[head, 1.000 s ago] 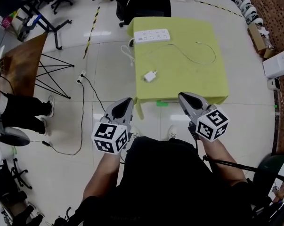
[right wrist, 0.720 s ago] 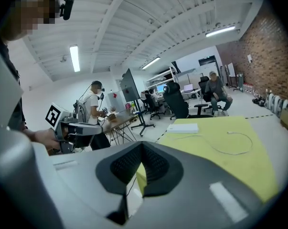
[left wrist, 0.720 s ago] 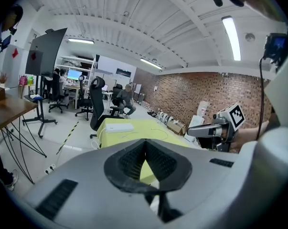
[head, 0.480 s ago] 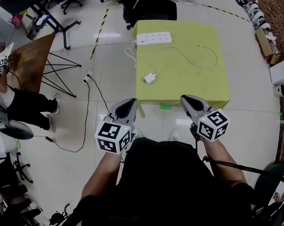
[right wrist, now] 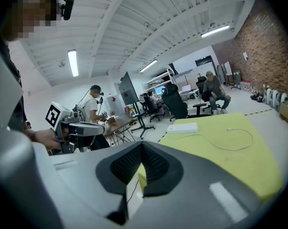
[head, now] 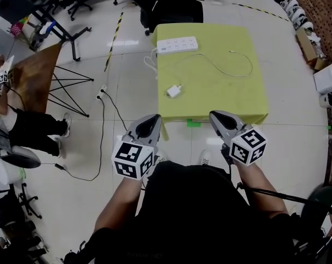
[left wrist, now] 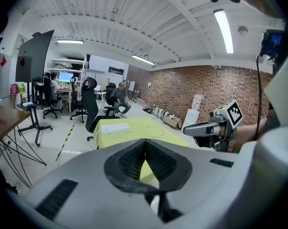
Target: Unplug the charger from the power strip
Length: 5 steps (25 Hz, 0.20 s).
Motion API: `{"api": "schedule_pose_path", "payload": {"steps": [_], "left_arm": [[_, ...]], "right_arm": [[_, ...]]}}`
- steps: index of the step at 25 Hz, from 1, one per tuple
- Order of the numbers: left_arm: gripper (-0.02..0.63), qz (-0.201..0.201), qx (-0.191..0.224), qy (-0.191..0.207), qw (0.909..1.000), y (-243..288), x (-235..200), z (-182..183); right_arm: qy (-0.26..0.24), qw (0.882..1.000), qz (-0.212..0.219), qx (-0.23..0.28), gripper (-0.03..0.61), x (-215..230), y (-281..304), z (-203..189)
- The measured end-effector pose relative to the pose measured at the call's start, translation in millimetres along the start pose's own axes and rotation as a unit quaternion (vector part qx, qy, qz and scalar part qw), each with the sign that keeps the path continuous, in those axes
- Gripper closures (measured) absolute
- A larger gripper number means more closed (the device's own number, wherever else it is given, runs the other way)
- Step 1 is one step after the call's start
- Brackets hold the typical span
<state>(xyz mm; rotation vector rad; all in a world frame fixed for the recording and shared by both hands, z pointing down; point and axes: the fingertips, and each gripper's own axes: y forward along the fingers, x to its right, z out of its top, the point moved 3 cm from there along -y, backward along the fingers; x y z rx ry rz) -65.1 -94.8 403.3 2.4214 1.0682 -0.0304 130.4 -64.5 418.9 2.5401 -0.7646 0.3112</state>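
A white power strip (head: 177,44) lies at the far left of the yellow-green table (head: 232,92); it also shows in both gripper views (left wrist: 114,127) (right wrist: 183,127). The white charger (head: 174,91) lies apart from it near the table's front left. Its thin cable (head: 232,70) loops across the tabletop to a free end at the far right. My left gripper (head: 150,121) and right gripper (head: 216,116) hover side by side short of the table's near edge. Both are shut with nothing between their pads (left wrist: 144,144) (right wrist: 142,149).
A black office chair (head: 174,7) stands behind the table. A wooden desk (head: 28,70) with black legs and a person's legs (head: 22,128) are at the left. A black cord (head: 99,131) trails over the floor. White boxes (head: 328,76) sit at the right.
The left gripper has drifted slightly; the right one has held still. Both stay shut, and the charger and power strip have not moved on the table.
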Motion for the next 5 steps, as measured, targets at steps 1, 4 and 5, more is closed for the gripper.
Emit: {"api": "schedule_pose_path", "payload": {"steps": [1,4,5], "left_arm": [[0.607,-0.001,0.0,0.001,1.0,-0.1,-0.1,0.0],[0.607,-0.002,-0.002,0.001,1.0,-0.5,-0.2,-0.8],[0.607,-0.002,-0.003,0.001,1.0,-0.5,-0.3,-1.2]], "right_arm": [[0.0,1.0,0.0,0.0,0.578,-0.7,0.2,-0.2],[0.001,1.0,0.0,0.0,0.578,-2.0,0.1,-1.3],[0.001,1.0,0.0,0.0,0.578,-2.4,-0.1,-1.8]]}}
